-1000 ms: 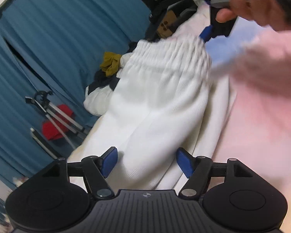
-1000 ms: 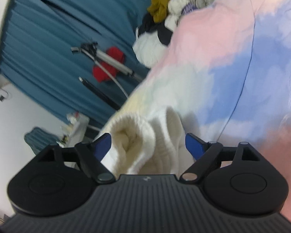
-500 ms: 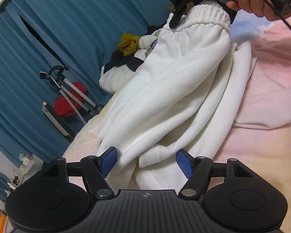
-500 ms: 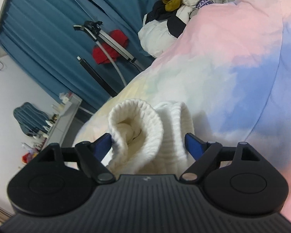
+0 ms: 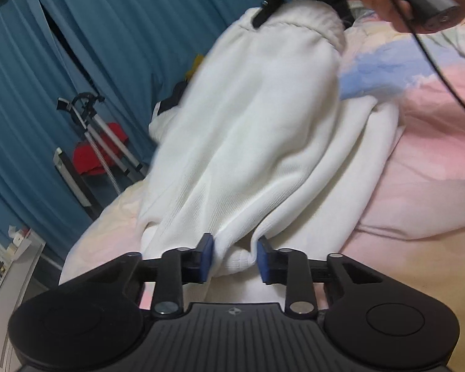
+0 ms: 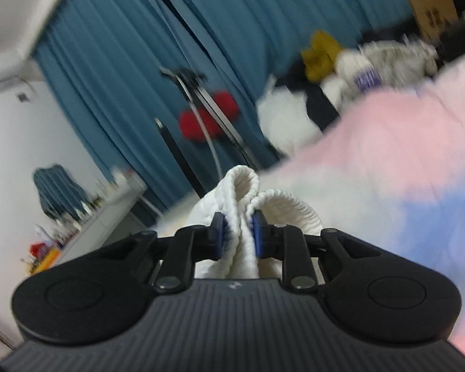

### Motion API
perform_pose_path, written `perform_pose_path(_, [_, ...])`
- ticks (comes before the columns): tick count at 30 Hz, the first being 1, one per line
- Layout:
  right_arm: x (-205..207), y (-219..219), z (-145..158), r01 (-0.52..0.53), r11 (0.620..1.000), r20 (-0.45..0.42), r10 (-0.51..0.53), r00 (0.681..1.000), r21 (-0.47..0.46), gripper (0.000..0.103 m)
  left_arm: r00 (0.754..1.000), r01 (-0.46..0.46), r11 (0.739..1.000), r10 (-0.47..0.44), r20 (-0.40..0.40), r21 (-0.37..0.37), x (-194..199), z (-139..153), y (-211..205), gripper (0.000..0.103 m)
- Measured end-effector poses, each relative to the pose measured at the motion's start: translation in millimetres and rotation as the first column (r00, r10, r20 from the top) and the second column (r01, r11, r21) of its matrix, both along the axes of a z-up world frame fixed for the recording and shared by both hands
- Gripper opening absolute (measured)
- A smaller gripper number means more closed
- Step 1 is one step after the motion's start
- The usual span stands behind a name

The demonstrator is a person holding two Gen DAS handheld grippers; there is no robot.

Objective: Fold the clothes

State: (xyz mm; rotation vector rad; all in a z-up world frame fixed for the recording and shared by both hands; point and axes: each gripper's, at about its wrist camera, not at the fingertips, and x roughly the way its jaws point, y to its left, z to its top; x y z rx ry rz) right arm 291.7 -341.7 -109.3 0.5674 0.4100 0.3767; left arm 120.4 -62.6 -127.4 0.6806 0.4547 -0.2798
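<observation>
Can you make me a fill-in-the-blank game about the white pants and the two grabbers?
1. The pants are the color ____.
2. The right gripper jaws are shut on the stretchy ____ of the pants.
3. The left gripper jaws are shut on a pant leg ____.
4. The curtains behind are ____.

Missing words: white; waistband; cuff; blue

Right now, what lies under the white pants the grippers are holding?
Under the white pants shows the pastel bedspread. Behind them, a clothes pile is partly visible; whatever lies directly beneath is covered.
</observation>
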Motion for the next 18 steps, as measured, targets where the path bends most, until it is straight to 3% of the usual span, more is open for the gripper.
perform_pose_path(10, [10, -25, -44, 0.091, 0.994, -0.173, -0.079, 0.982, 0.06, 0.026, 0.999, 0.042, 0.999, -0.042, -0.005, -0.033, -5, 13, -2, 0.024])
perform_pose_path(14, [13, -34, -60, 0.129, 0.988, -0.239, -0.107, 0.965, 0.079, 0.034, 0.998, 0.056, 0.996, -0.057, -0.011, -0.075, -9, 20, 4, 0.035])
perform_pose_path(16, [3, -36, -54, 0.144, 0.986, -0.249, -0.119, 0.961, 0.089, 0.038, 0.993, 0.12, 0.987, -0.12, 0.007, -0.11, -22, 28, 6, 0.038])
perform_pose_path(18, [-11, -41, -47, 0.167, 0.98, -0.251, -0.135, 0.959, 0.113, 0.04, 0.986, 0.161, 0.98, -0.156, 0.056, -0.113, -39, 34, 4, 0.058])
